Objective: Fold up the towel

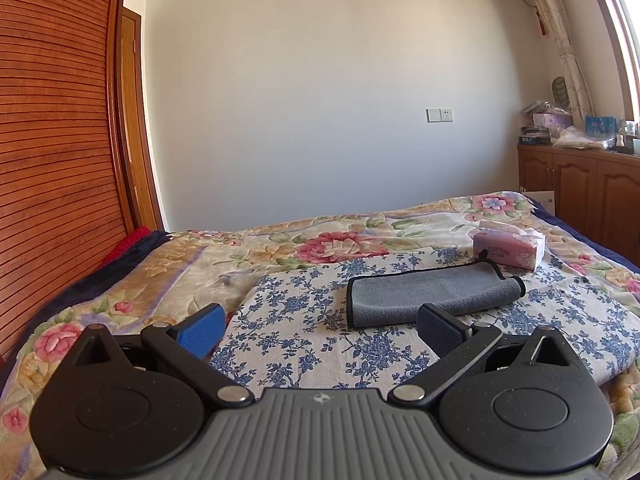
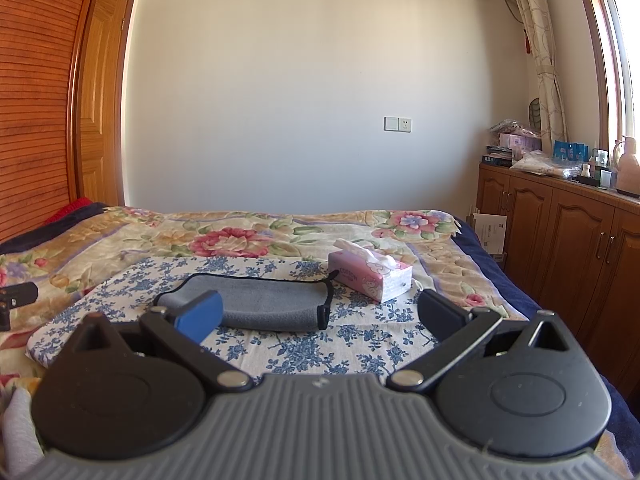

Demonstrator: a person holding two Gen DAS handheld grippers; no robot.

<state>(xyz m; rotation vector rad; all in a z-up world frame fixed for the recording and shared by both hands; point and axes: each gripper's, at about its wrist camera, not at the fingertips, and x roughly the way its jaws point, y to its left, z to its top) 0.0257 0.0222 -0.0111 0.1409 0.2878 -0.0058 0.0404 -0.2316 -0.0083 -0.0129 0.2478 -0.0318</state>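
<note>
A grey towel (image 1: pixel 432 292) with black trim lies folded on a blue-flowered cloth (image 1: pixel 304 320) on the bed. It also shows in the right wrist view (image 2: pixel 264 300). My left gripper (image 1: pixel 322 326) is open and empty, held above the cloth just in front of the towel. My right gripper (image 2: pixel 320 316) is open and empty, close to the towel's near edge. Part of the left gripper (image 2: pixel 16 298) shows at the left edge of the right wrist view.
A pink tissue box (image 1: pixel 508 250) stands just behind the towel, also in the right wrist view (image 2: pixel 370 276). The flowered bedspread (image 1: pixel 248 248) covers the bed. A slatted wooden wardrobe (image 1: pixel 52 120) is on the left, wooden cabinets (image 2: pixel 568 248) with clutter on the right.
</note>
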